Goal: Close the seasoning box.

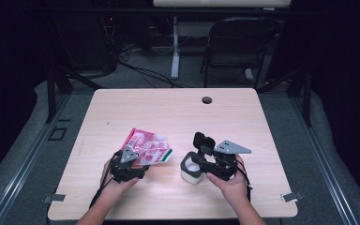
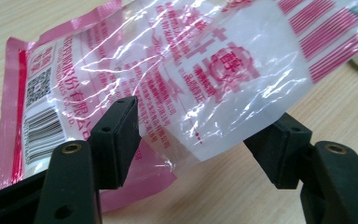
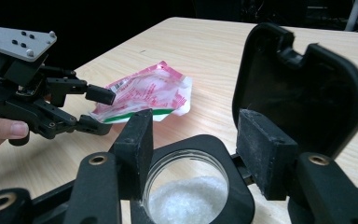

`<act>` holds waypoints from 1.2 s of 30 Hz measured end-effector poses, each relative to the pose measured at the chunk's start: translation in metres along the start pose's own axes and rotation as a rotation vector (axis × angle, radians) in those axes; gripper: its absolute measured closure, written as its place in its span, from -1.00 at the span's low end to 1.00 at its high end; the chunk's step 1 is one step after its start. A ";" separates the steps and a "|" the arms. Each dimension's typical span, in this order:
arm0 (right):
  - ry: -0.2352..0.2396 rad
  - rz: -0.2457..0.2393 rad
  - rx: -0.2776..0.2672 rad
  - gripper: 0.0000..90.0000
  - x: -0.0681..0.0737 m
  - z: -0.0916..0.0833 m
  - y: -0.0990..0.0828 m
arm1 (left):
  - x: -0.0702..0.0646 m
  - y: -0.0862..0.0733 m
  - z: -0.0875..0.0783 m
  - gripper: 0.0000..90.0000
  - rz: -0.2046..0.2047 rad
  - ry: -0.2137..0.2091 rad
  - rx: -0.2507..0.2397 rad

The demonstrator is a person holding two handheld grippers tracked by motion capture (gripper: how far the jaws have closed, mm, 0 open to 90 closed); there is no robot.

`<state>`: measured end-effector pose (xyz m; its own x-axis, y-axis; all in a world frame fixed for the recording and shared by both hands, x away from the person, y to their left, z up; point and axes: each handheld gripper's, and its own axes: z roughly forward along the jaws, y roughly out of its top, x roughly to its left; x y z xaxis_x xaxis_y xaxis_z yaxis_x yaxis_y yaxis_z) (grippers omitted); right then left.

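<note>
So the pink-and-clear plastic packet lies mid-table, left of the flip-lid jar of white granules. Left gripper has its jaws spread around the packet's edge, not pinching. Right gripper is spread wide over the jar's mouth, lid up.

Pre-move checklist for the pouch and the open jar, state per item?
1. Lid flipped up, mouth clear: ok.
2. White granules in the container: ok.
3. Right gripper jaws open, astride the container's rim, pressing on nothing: ok.
4. Left gripper jaws open, pink plastic pouch between them, not pinched: not ok for lifting.
5. Pouch opened or sealed: cannot tell.
6. Pouch lies flat on the table, beside the container: ok.
</note>
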<state>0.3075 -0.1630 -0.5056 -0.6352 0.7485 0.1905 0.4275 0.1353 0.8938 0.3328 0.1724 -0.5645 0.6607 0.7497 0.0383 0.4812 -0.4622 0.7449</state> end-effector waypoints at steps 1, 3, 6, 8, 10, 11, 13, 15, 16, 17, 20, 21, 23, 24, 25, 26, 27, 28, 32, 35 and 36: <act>0.001 0.000 0.001 0.03 0.001 0.000 0.000 | -0.002 0.000 0.001 -0.19 0.004 -0.004 0.004; 0.002 -0.003 0.001 0.03 0.002 0.001 -0.001 | -0.004 0.000 0.003 -0.19 0.014 -0.006 0.012; 0.001 -0.006 -0.002 0.03 0.001 0.001 -0.002 | -0.006 0.000 0.007 -0.19 0.023 -0.010 0.019; 0.002 -0.014 -0.003 0.03 0.001 0.001 -0.002 | -0.007 0.000 0.008 -0.19 0.019 -0.011 0.023; -0.004 -0.018 -0.007 0.03 0.001 0.000 -0.002 | -0.008 0.001 0.008 -0.19 0.021 -0.019 0.021; -0.007 -0.017 -0.014 0.03 0.001 0.000 -0.002 | -0.009 0.001 0.007 -0.19 0.023 -0.019 0.019; -0.014 -0.020 -0.015 0.04 0.001 -0.001 -0.001 | -0.010 0.001 0.008 -0.19 0.023 -0.014 0.015; -0.008 -0.012 -0.013 0.06 0.001 -0.002 -0.001 | -0.010 0.002 0.007 -0.19 0.017 -0.024 0.017; -0.007 -0.013 -0.010 0.07 0.000 -0.002 -0.001 | -0.010 0.002 0.006 -0.19 0.015 -0.028 0.015; -0.004 -0.021 -0.004 0.07 0.000 -0.002 0.000 | -0.011 0.003 0.006 -0.19 0.014 -0.026 0.015; 0.016 -0.020 0.002 0.12 0.000 -0.004 0.003 | -0.012 0.004 0.004 -0.19 0.008 -0.035 0.008; 0.022 -0.032 0.008 0.13 0.001 -0.006 0.004 | -0.013 0.004 0.004 -0.19 0.007 -0.040 0.009; 0.030 -0.040 0.010 0.17 0.002 -0.007 0.007 | -0.012 0.005 0.003 -0.19 0.005 -0.044 0.002; 0.033 -0.046 0.009 0.17 0.003 -0.008 0.008 | -0.012 0.005 0.002 -0.19 -0.003 -0.049 -0.003; 0.033 -0.055 0.028 0.17 0.003 -0.010 0.010 | -0.013 0.005 0.002 -0.19 -0.009 -0.051 -0.009; 0.031 -0.054 0.028 0.20 0.003 -0.011 0.011 | -0.013 0.006 0.001 -0.18 -0.012 -0.058 -0.006; 0.024 -0.064 0.033 0.21 0.003 -0.012 0.012 | -0.013 0.006 0.001 -0.18 -0.014 -0.060 -0.009; 0.019 -0.069 0.038 0.22 0.003 -0.013 0.013 | -0.014 0.006 0.001 -0.18 -0.010 -0.060 -0.012; 0.001 -0.064 0.033 0.27 -0.001 -0.019 0.016 | -0.018 0.007 0.003 -0.18 0.006 -0.062 -0.002; -0.017 -0.035 0.011 0.26 -0.007 -0.027 0.020 | -0.022 0.007 0.005 -0.18 0.016 -0.075 0.001; -0.023 -0.024 0.000 0.25 -0.008 -0.030 0.021 | -0.023 0.007 0.005 -0.18 0.017 -0.076 0.004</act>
<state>0.3026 -0.1859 -0.4763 -0.6308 0.7594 0.1594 0.4120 0.1536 0.8982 0.3240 0.1496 -0.5635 0.7108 0.7034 0.0001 0.4718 -0.4768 0.7417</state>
